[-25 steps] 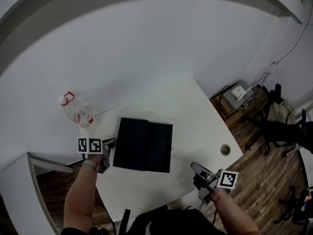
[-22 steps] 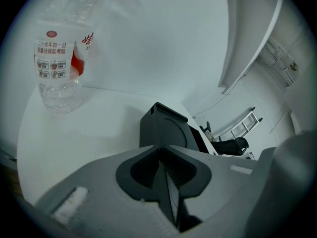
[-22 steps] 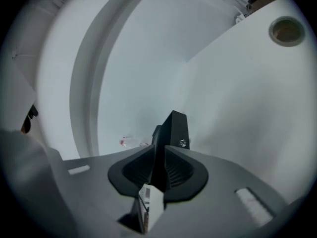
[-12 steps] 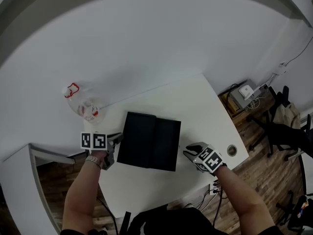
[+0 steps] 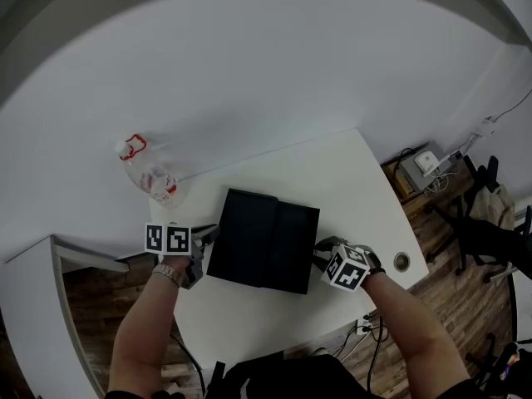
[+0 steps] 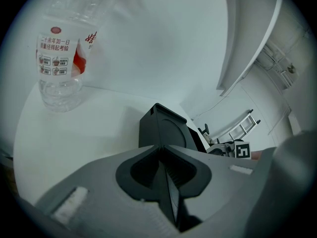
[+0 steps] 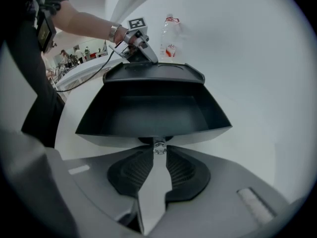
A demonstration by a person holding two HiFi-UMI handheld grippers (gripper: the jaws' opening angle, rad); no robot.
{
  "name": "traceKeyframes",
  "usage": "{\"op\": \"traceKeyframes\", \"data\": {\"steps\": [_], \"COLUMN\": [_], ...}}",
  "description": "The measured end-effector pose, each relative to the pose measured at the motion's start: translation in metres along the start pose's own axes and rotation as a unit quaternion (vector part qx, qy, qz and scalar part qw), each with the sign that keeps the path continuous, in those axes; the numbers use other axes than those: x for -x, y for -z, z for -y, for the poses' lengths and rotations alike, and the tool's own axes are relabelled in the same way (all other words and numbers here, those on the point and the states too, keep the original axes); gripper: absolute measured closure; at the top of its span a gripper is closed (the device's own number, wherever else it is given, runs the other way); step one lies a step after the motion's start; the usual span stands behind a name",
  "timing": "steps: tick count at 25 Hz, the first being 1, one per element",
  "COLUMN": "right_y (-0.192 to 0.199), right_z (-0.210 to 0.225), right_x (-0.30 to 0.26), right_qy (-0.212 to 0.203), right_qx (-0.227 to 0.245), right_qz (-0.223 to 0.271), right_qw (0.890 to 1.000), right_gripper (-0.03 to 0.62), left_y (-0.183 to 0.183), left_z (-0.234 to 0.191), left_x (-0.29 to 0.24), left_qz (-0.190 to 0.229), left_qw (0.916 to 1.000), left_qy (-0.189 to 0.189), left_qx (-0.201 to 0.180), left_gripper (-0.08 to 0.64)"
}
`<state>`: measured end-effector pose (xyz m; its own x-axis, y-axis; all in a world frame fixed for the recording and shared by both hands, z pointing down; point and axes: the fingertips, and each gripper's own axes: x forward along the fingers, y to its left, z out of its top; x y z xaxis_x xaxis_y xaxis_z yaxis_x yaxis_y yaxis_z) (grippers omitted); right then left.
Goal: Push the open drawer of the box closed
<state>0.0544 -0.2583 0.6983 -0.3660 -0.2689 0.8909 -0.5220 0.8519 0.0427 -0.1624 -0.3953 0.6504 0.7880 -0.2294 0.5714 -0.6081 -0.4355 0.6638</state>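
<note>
Behind the open drawer [image 7: 148, 114], the box [image 7: 153, 72] shows only its top.

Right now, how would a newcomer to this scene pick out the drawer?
On the white table sits a black box. The drawer is the tray pulled out of the box's end away from the clear bottle; unlike the closed box, it is open-topped, empty, and has a small shiny knob on its front.

Bottle [image 6: 59, 58], beyond box [image 5: 264, 241] left end: label [image 6: 60, 53] w/ red + dark Chinese print, too small to read. Left gripper [image 5: 207, 236] & right gripper [image 5: 321, 253], at box ends: cubes w/ black-white square markers, no letters.
</note>
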Motion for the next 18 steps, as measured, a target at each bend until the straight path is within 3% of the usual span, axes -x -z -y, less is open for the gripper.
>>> {"op": "traceKeyframes", "data": {"steps": [11,18], "right_y": [-0.001,-0.023], "right_z": [0.003,-0.003], "right_x": [-0.001,-0.002], "right_qy": [0.007,0.002], "right_qx": [0.012,0.011], "right_qz": [-0.018,0.002], "right_qw": [1.000,1.000], "right_gripper": [0.520,0.520], "left_y": [-0.001,-0.001], "left_z": [-0.001,0.000], "left_x": [-0.001,0.000], "left_qz": [0.002,0.005], "left_qw": [0.9999,0.9997], "left_qy": [0.017,0.024], "left_qx": [0.003,0.009], "left_gripper": [0.523,0.522]}}
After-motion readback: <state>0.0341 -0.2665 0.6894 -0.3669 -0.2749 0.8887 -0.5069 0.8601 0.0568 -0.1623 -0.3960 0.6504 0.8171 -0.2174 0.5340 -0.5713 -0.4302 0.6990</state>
